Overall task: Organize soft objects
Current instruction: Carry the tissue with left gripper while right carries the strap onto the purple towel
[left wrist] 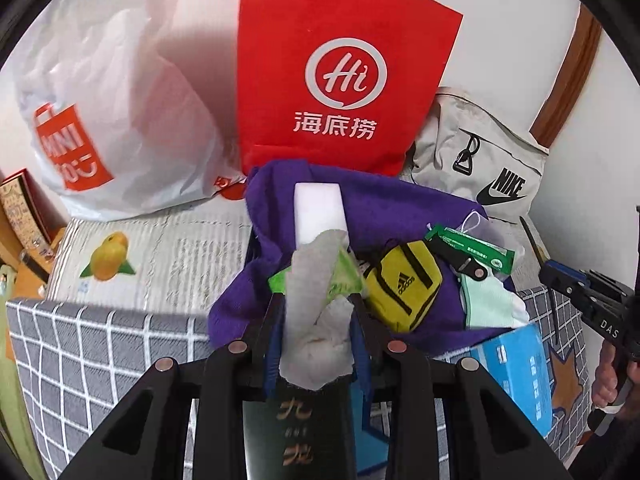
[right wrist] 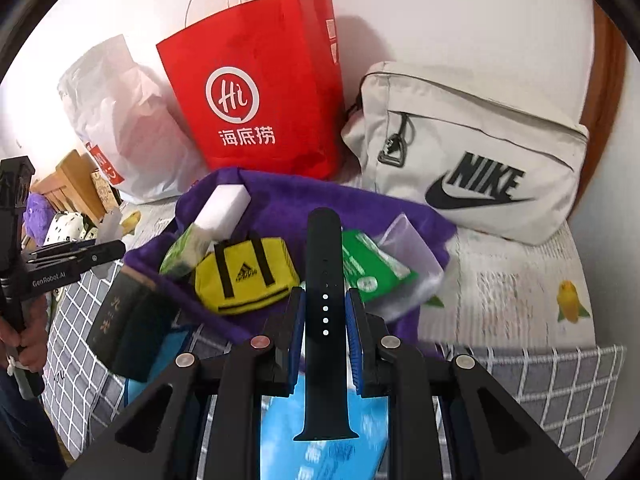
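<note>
Two grippers work over a bed covered with a grey checked sheet (left wrist: 100, 336) and a pale quilt printed with oranges (left wrist: 160, 256). The left gripper (left wrist: 316, 296) has its jaws pinching a grey sock (left wrist: 316, 320), which hangs crumpled between the blue pads. The right gripper (right wrist: 325, 292) has its jaws closed on a black watch strap (right wrist: 325, 240); the strap stands up between the pads and reaches both above and below them.

In the middle of the bed lies a purple towel (right wrist: 288, 200), and many small things rest on it. A white foam block (right wrist: 224, 208) is at the far left part of the towel. Just near of it is a green tissue pack (right wrist: 180, 248), and beside that, to the right, a small yellow Adidas pouch (right wrist: 244, 276). A green packet (right wrist: 360, 264) lies further right, partly under a clear plastic bag (right wrist: 412, 248). In the left wrist view a mint-green sock (left wrist: 488, 300) is seen at the right edge of the towel.

A dark book with gold characters (right wrist: 128, 320) and a light blue box (left wrist: 516, 368) lie at the near side, partly under the towel.

Against the far wall stand a white Miniso plastic bag (left wrist: 108, 120) at the left, a red paper bag (right wrist: 264, 92) in the middle, and a grey Nike bag (right wrist: 472, 152) at the right.
</note>
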Available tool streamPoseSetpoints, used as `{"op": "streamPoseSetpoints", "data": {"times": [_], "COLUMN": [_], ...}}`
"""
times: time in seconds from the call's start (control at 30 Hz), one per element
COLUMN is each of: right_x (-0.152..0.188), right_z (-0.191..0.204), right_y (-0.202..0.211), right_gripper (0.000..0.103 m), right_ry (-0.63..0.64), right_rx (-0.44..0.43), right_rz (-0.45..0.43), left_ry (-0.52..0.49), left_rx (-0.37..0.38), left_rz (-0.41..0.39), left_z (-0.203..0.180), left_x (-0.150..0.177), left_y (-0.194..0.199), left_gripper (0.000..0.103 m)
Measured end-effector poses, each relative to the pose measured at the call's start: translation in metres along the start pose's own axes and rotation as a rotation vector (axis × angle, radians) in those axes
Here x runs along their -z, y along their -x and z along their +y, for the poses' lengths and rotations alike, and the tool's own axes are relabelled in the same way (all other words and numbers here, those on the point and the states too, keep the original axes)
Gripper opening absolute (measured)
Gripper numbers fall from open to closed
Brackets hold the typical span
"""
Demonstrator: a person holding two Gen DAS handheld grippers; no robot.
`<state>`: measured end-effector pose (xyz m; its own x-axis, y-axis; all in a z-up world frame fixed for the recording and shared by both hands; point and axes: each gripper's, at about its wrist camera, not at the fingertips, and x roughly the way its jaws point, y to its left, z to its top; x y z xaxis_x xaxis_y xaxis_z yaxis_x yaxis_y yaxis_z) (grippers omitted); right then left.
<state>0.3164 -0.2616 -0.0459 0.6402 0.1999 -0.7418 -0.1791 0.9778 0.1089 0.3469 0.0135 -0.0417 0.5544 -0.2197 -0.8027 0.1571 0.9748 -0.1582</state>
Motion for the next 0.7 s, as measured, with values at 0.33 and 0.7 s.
{"op": "streamPoseSetpoints", "data": {"times": [0.33,0.7], "right_x": [-0.025,-0.029], "right_z": [0.003,-0.013], "right_y": [-0.04,-0.084], "right_gripper": [0.02,0.02], "right_ry": [0.014,0.006], "right_rx": [-0.037,-0.034], "right_rz": [0.037,0.121], "left_ry": [-0.001,-0.043], "left_rx": [0.036,0.086], "left_rz": [0.034,0.086], "left_z": [-0.009,-0.032], "left_x": [-0.024,-0.046], "left_y": [-0.033,-0.072], "left_gripper": [0.029,0.029]}}
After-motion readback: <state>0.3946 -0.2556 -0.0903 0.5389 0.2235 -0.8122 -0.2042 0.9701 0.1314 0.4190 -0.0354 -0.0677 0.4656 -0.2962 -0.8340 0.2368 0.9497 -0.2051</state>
